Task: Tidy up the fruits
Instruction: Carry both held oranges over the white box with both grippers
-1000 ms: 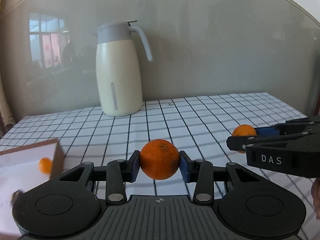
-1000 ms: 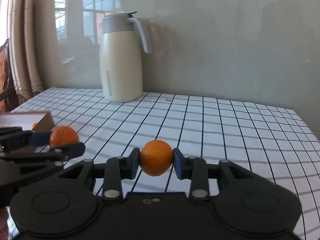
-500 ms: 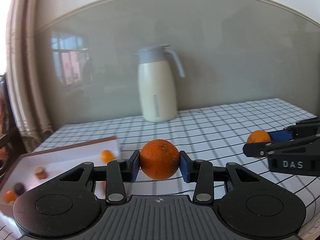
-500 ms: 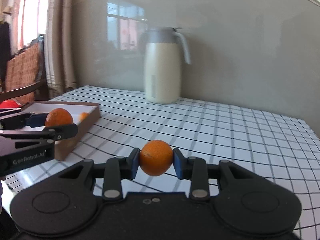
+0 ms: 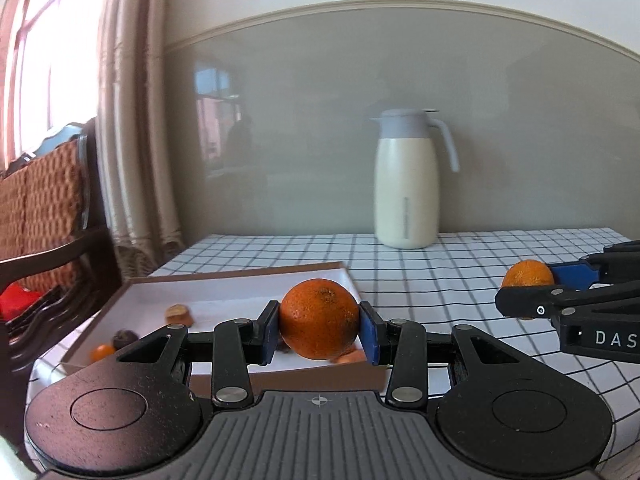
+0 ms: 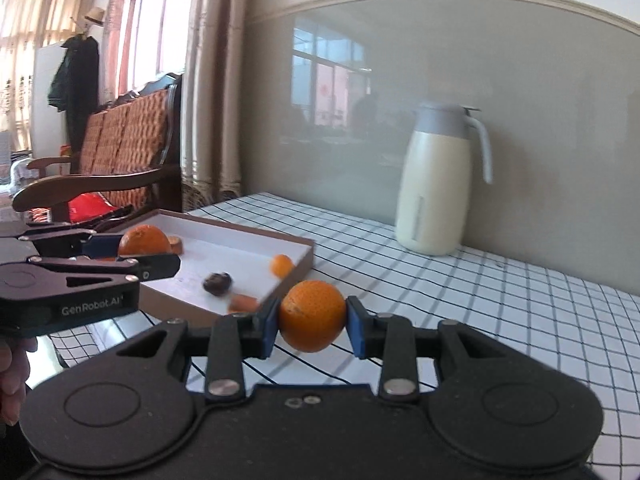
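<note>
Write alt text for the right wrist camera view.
The right gripper grips an orange above a checked tablecloth. On the left, the left gripper holds another orange over a shallow box of small fruits.

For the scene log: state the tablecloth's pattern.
White tablecloth with a thin black grid; clearest in the right wrist view.

Cream jug upright on checked tablecloth; wooden chair beside.

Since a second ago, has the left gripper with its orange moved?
Yes. The left gripper, shut on its orange, swung left: the jug slid right in its view, and the shallow box now lies ahead.
</note>
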Demonstrator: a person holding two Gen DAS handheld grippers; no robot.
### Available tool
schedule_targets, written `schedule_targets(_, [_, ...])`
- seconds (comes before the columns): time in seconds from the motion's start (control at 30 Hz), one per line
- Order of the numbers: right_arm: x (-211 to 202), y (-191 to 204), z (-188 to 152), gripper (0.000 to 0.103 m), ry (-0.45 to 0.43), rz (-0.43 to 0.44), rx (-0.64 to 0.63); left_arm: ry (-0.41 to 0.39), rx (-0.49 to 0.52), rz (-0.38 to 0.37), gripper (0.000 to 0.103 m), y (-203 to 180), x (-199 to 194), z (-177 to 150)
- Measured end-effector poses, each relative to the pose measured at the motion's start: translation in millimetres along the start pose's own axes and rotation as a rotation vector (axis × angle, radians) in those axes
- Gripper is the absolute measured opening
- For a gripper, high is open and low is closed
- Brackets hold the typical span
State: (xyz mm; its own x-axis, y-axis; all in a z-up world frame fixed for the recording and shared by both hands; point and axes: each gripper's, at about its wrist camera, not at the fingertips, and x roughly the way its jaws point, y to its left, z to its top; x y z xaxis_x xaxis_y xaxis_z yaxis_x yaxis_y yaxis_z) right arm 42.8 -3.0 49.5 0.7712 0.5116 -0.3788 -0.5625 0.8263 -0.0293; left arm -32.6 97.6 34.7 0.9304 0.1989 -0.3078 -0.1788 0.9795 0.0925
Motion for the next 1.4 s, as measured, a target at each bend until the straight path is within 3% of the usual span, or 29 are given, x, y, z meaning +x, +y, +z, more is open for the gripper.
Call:
schedule_targets(0.63, [46, 72, 45, 0.027, -0.082, 0.131, -0.106, -0.022, -0.093, 0.171, 0.041, 91, 2, -5])
schedule_targets(1.4, [104, 75, 66, 0.027, -0.078, 0.146, -0.113, -0.022, -0.138, 0.252, 0.041, 139, 59, 8])
